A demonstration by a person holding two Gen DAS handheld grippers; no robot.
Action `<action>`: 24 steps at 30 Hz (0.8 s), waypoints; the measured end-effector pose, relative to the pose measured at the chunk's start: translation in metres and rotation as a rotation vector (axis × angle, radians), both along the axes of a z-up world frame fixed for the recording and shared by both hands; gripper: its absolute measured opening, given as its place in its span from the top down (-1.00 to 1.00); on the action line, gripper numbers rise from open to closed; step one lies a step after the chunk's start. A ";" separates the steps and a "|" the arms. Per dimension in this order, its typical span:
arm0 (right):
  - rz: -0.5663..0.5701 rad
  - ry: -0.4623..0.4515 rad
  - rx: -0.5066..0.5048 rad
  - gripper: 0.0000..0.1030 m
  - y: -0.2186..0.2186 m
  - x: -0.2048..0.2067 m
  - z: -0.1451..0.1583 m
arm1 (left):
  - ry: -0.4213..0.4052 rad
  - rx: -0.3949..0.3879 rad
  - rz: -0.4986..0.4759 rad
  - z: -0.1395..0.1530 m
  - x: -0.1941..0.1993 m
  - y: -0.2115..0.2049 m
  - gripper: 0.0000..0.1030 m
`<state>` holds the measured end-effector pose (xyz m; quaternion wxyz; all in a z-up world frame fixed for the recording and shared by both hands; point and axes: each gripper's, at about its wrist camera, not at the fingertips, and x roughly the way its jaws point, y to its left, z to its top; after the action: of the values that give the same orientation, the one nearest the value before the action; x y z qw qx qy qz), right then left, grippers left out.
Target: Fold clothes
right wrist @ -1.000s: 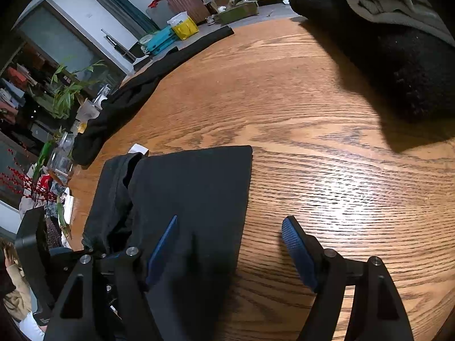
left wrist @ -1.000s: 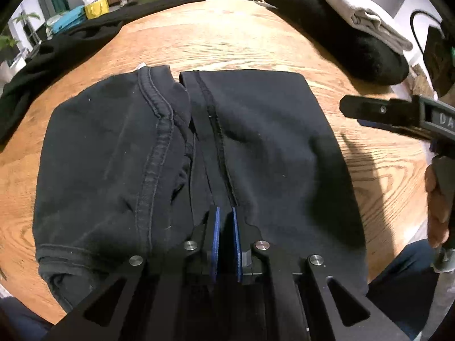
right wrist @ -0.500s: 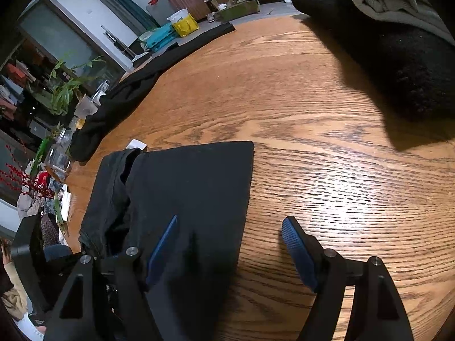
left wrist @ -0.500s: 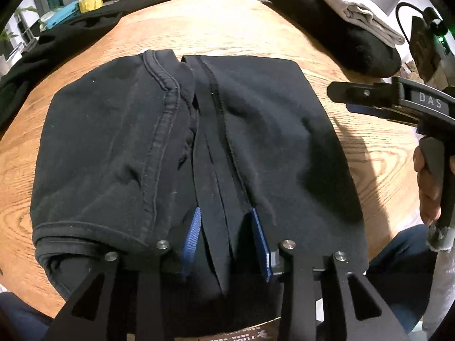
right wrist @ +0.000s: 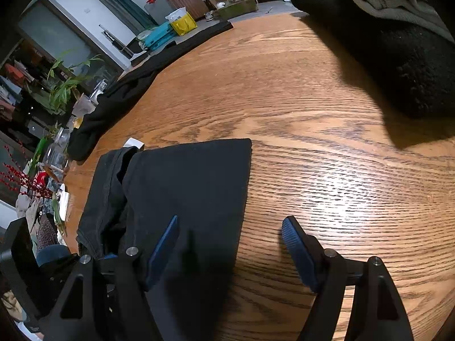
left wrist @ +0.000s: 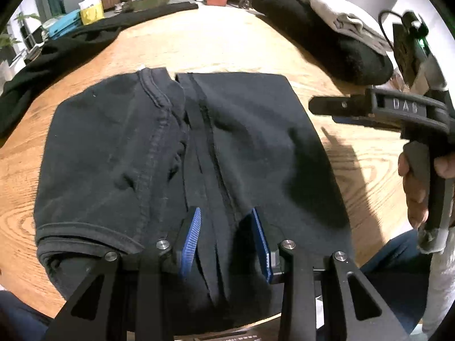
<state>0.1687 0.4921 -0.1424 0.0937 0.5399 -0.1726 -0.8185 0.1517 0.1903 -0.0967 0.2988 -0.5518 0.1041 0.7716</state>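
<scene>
The left tool has let go: a second ago its blue pads were pinched together on the hem strip that runs down the middle of the black garment, and now they stand apart with that strip lying slack between them, pressed by neither pad. The opening came early in that second and has since held steady, while the tool has drawn back a little toward the near edge of the wooden surface. The garment lies flat near that edge, both sides turned in so their hems meet along the centre, its collar at the far end beside a small white tag. The right tool has not stirred; its jaws are spread wide and hold nothing, one pad over the cloth's right margin and the other over bare wood, with the person's hand on its grip. The release suggests the inward fold of the sides is set and will keep its shape unaided. What probably remains is the crosswise fold, for which both tools would need fresh holds on one end. Other dark and grey clothes wait farther back, well apart.
</scene>
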 end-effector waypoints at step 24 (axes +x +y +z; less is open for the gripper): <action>0.002 0.004 0.000 -0.52 0.000 0.001 0.002 | -0.084 0.054 0.015 0.002 0.007 -0.029 0.27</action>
<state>0.1702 0.4924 -0.1408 0.0947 0.5385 -0.1721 -0.8194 0.1589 0.1617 -0.0949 0.3119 -0.5762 0.0665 0.7526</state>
